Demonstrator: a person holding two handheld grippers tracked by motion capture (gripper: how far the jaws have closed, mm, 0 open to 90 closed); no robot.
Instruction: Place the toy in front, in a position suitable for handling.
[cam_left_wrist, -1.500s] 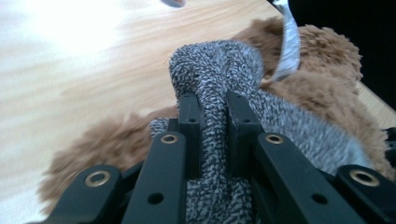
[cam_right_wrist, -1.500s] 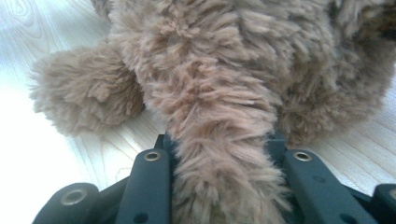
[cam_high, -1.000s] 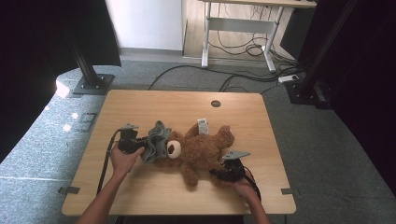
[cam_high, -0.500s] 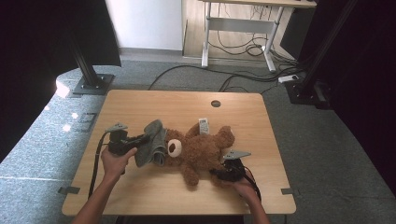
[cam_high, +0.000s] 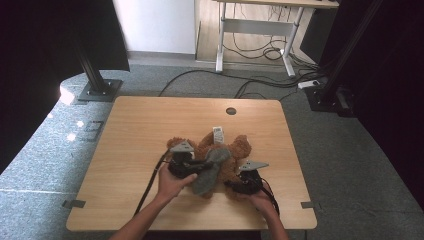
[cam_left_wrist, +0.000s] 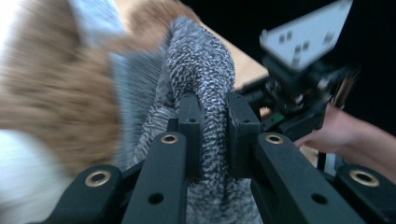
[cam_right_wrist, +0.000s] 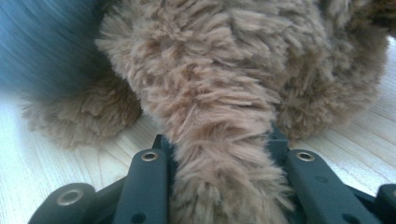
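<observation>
A shaggy brown plush teddy bear (cam_high: 227, 152) lies on a pale wooden table (cam_high: 145, 125), just below the centre of the high view, with 2 hand-held black two-jaw grippers working at it. The left gripper (cam_high: 192, 169), at the bear's lower left in that frame, has its jaws clamped on a fold of a grey-and-white knitted cloth (cam_high: 210, 170), which drapes across the bear's middle. In the left gripper view the knit (cam_left_wrist: 205, 88) rises between the 2 pads (cam_left_wrist: 191, 121), pinched tight, with blurred brown fur filling the left of the frame and the other gripper's grey three-cornered plate (cam_left_wrist: 306, 32) at the upper right. The right gripper (cam_high: 235, 186), at the bear's lower right in the high view, is closed on a limb of the toy, probably a leg. In the right gripper view that furry limb (cam_right_wrist: 219, 154) runs down between the jaws at the bottom centre, squeezed narrow, while the rest of the bear rests on the tabletop behind it. A white fabric label (cam_high: 218, 134) sticks out at the bear's upper edge. A small round hole (cam_high: 230, 110) marks the table's far side.
</observation>
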